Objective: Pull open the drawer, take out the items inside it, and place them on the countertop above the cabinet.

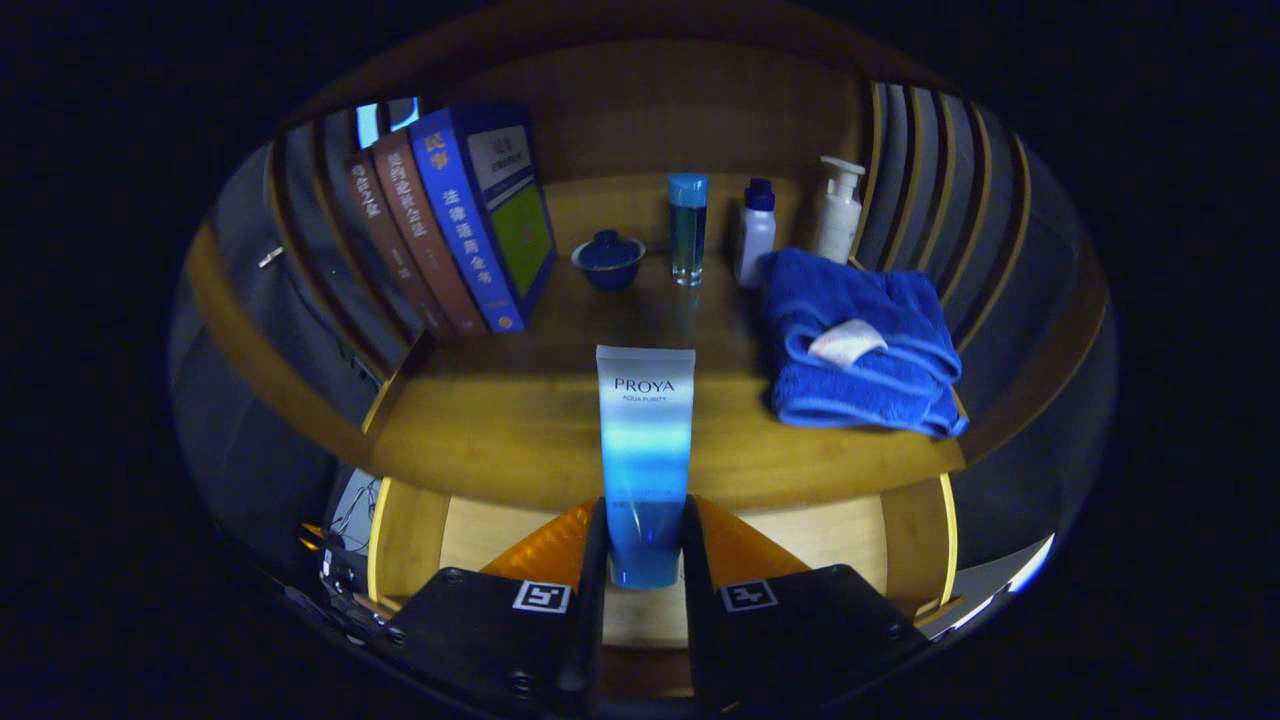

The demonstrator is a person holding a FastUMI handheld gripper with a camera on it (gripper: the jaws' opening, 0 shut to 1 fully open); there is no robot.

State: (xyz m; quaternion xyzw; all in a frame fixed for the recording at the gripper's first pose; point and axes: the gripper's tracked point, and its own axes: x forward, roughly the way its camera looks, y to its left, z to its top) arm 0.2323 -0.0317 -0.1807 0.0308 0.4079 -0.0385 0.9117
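Gripper (645, 560) level, jaws clamping blue tube (645, 450) upright, seemingly above open drawer (840, 530), before countertop (500, 430).

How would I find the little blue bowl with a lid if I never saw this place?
Look at the wooden countertop, beyond the gripper that is shut on a blue-and-white tube. Near its back, between the leaning books and the tall blue-capped bottle, sits the lidded bowl. It is the only low, round thing; its neighbours all stand tall.

Camera rides the claw (645, 545), looking down over the countertop (520, 430).
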